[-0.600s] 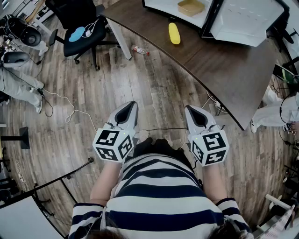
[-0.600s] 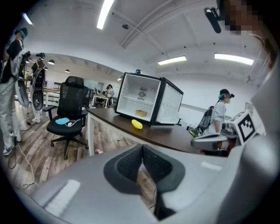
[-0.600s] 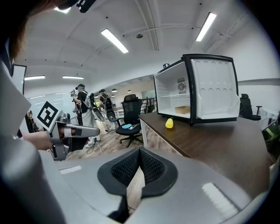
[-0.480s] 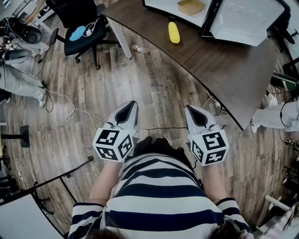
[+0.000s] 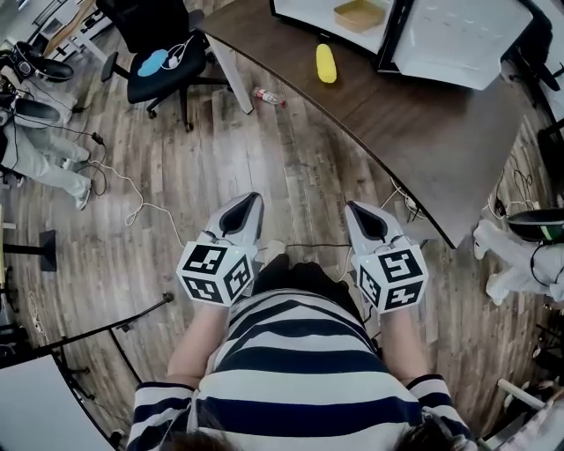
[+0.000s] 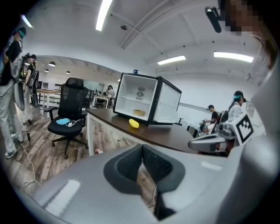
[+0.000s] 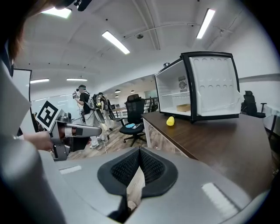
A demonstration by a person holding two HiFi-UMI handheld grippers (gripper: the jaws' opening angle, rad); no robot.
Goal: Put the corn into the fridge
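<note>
One corn point(image 5: 326, 63), flat, lengthwise toward fridge point(image 5: 304, 13)

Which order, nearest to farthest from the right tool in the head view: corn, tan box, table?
1. The table, edge close by at the right.
2. The corn, on the table, farther ahead.
3. The tan box, inside the open fridge, farthest back.

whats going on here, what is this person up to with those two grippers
A person in a striped top stands back from the dark table, holding the left gripper and right gripper over the floor, both shut and empty. The corn lies untouched on the table before the open mini fridge.
</note>
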